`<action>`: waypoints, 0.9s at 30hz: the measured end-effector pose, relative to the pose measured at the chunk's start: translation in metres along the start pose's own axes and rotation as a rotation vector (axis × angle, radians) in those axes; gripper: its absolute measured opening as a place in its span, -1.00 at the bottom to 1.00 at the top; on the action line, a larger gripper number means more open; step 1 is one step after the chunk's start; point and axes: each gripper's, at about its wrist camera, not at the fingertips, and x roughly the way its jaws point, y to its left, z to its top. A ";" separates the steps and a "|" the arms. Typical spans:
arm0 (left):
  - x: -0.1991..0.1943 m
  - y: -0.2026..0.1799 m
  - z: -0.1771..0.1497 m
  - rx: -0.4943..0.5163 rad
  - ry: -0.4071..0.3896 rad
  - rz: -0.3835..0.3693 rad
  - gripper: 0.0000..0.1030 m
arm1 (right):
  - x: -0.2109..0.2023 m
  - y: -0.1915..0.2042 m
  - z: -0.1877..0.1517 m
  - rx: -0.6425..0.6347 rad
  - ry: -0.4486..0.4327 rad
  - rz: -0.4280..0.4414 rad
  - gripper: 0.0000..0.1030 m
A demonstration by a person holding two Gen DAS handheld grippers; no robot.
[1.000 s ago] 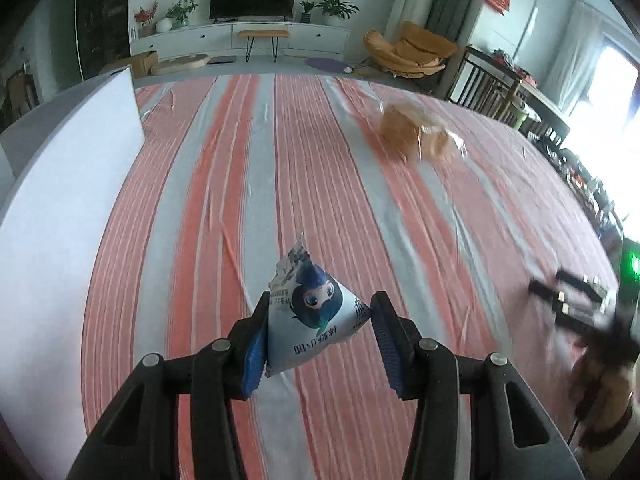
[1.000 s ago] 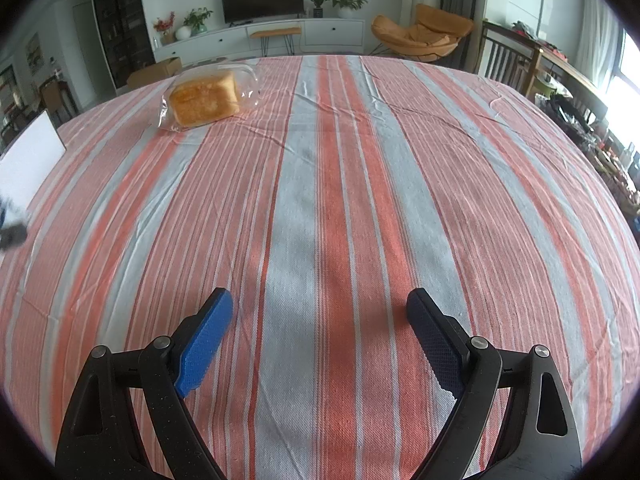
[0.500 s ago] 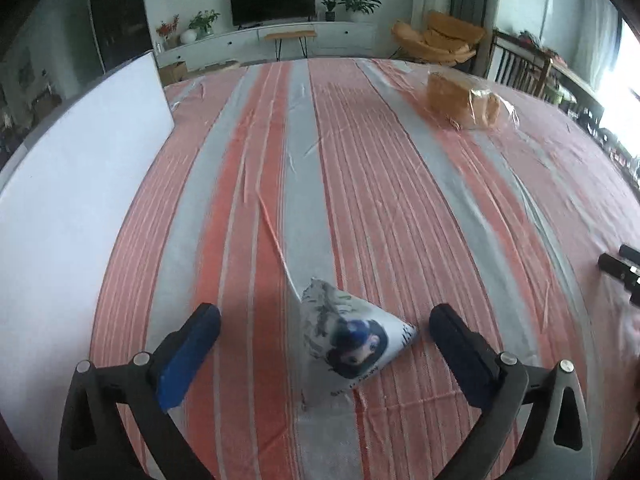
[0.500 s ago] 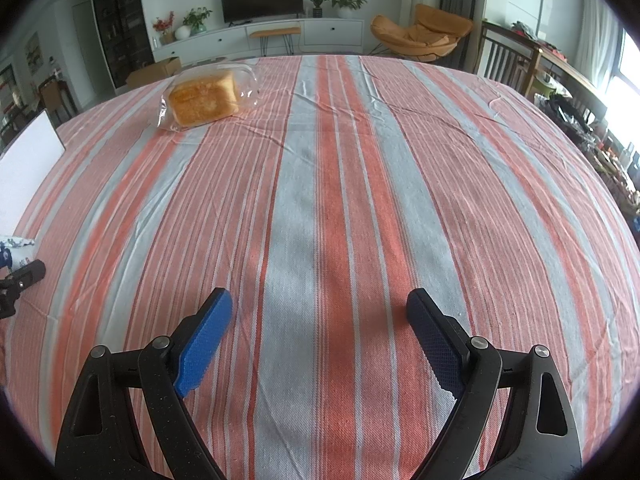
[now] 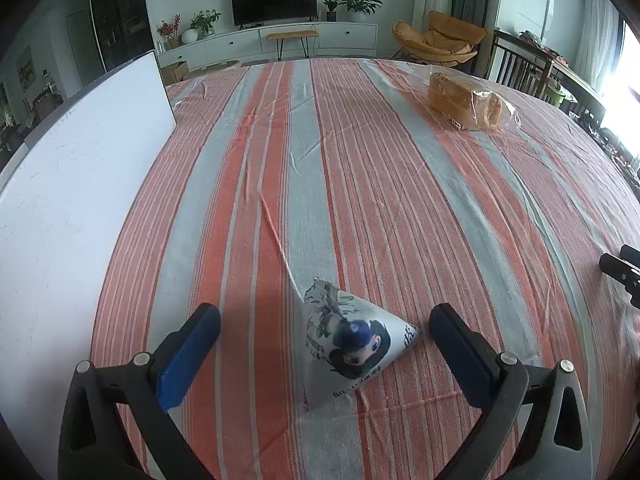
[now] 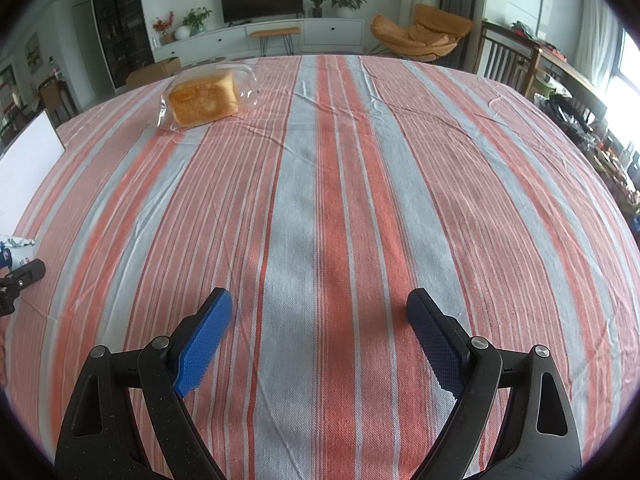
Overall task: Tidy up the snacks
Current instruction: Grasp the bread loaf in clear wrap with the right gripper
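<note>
A tall white board (image 5: 68, 184) stands along the left edge of the bench (image 5: 360, 184), well to the side of the work and not in the way. Next comes the left tongs (image 5: 324, 334), fingers spread wide apart and gripping nothing. Between them, touching neither finger, the pyramid-shaped snack pouch (image 5: 352, 344) lies on the striped cloth with its cartoon face turned up. It looks light, air-puffed and crinkly, so the film will likely be slick and give under pressure; a gentle pinch across its two slanted faces, or on a sealed seam edge, seems the safest hold, since a hard squeeze could crush whatever is inside. Further right and far back, the bagged loaf of bread (image 5: 466, 106) sits well apart; soft and easily dented, it would want a light grip on the loose plastic or across the crust. The right tongs (image 6: 320, 336) are also spread apart, with only bare cloth between them.
</note>
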 end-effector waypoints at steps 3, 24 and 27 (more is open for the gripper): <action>0.000 0.000 0.000 0.000 0.000 0.000 1.00 | 0.000 0.000 0.000 0.000 0.000 0.001 0.76; 0.000 0.000 -0.001 0.000 0.000 0.000 1.00 | 0.056 0.074 0.164 -0.003 0.028 0.191 0.78; 0.000 0.000 -0.001 0.000 0.000 -0.001 1.00 | 0.091 0.105 0.195 -0.071 0.113 0.158 0.78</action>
